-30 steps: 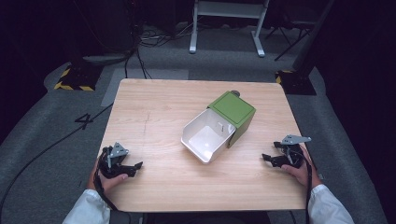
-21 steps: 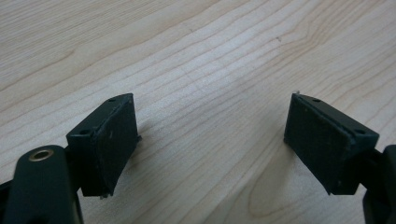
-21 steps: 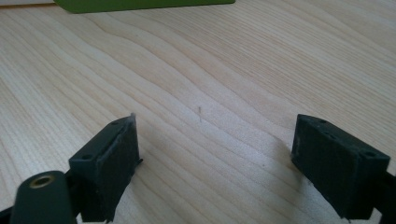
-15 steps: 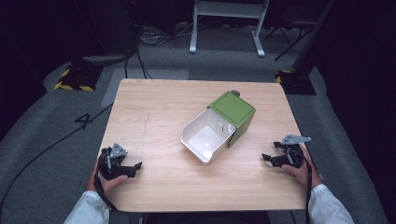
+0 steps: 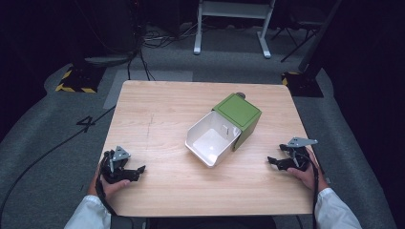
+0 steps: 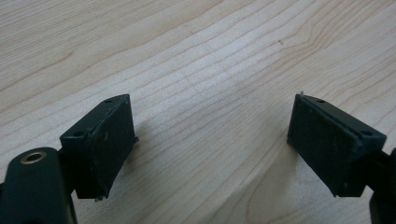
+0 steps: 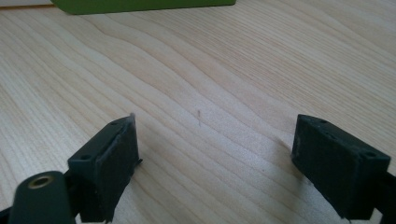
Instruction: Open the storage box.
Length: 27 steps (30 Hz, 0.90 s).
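Both tongs point(image 5: 136, 170) point(image 5: 276, 161) gape, flat black pads point(image 6: 109, 140) over grained wood point(image 5: 167, 114).

**Box open at mid-table, both grippers apart from it**

A green box point(image 5: 237, 114) with its white drawer point(image 5: 210, 143) pulled out sits on the wooden table point(image 5: 157, 109). The left gripper point(image 5: 136, 171) and right gripper point(image 5: 273, 161) rest near the front corners, jaws spread, empty.

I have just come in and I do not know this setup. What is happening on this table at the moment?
A person sits at a wooden table with a two-jaw gripper in each hand. The left gripper and the right gripper rest near the front corners, both open with nothing between the jaws; the left jaws have just been opening. In the middle lies a green box on its side, its white inner tray partly slid out toward the person. Neither gripper touches it.
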Tool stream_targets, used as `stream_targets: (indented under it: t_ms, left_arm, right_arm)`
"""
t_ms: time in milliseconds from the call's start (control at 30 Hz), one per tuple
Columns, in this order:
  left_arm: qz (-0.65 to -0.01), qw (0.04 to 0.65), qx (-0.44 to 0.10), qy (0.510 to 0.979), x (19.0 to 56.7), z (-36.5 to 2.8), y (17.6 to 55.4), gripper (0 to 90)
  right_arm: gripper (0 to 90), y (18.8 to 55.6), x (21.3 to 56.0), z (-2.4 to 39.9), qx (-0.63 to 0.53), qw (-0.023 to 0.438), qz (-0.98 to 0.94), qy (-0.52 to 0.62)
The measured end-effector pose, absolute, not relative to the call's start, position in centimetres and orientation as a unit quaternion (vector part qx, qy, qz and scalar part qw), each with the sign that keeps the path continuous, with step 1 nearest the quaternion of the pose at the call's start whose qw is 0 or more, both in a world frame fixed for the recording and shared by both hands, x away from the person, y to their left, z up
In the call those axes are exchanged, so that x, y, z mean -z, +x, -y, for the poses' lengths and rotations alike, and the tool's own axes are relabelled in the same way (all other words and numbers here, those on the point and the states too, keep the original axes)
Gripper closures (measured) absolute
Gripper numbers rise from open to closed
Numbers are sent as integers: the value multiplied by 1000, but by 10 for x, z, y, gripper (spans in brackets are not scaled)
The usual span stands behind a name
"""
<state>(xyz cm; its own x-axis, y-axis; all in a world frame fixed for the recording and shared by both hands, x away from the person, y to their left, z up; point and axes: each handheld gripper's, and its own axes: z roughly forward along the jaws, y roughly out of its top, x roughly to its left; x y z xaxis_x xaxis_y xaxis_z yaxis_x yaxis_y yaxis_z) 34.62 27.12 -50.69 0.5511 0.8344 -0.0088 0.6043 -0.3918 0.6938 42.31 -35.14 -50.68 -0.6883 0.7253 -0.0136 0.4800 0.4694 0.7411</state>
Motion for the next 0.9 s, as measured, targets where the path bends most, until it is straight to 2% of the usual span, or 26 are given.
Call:
stream_targets:
  t_ms: [900]
  left_arm:
    - [-439, 332, -173, 816, 507, -271, 348, 151]
  right_arm:
    - [147, 423, 507, 351, -370, 165, -841, 357]
